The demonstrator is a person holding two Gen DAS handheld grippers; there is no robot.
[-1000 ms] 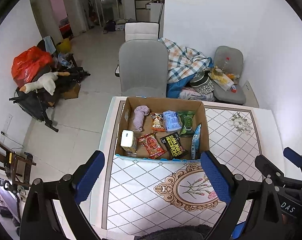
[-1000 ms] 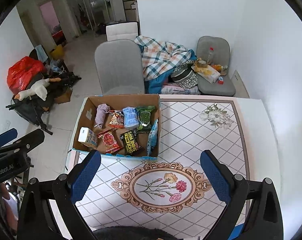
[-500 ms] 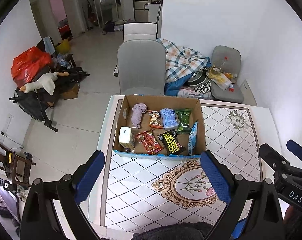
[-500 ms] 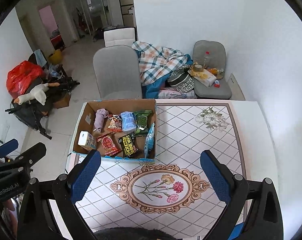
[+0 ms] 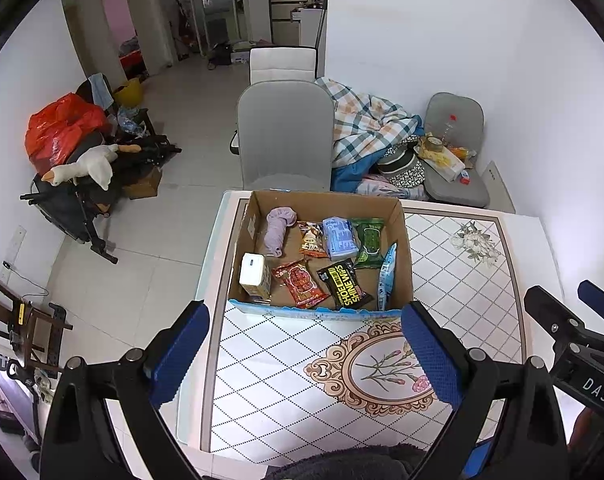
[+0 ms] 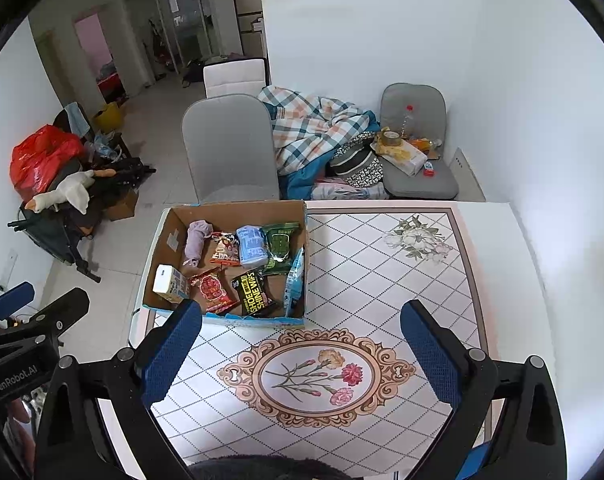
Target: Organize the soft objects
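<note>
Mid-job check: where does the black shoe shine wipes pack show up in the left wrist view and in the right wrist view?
Left wrist view: the black shoe shine wipes pack lies near the front wall of the cardboard box, just above picture centre.
Right wrist view: the pack sits left of centre, in the box's front right part.
Shared landmark: the blue packet standing on edge against the box's right wall, right beside the pack.

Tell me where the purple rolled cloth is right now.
The purple rolled cloth lies in the cardboard box, in its far-left corner, just left of the orange snack packet; both views show it.
</note>
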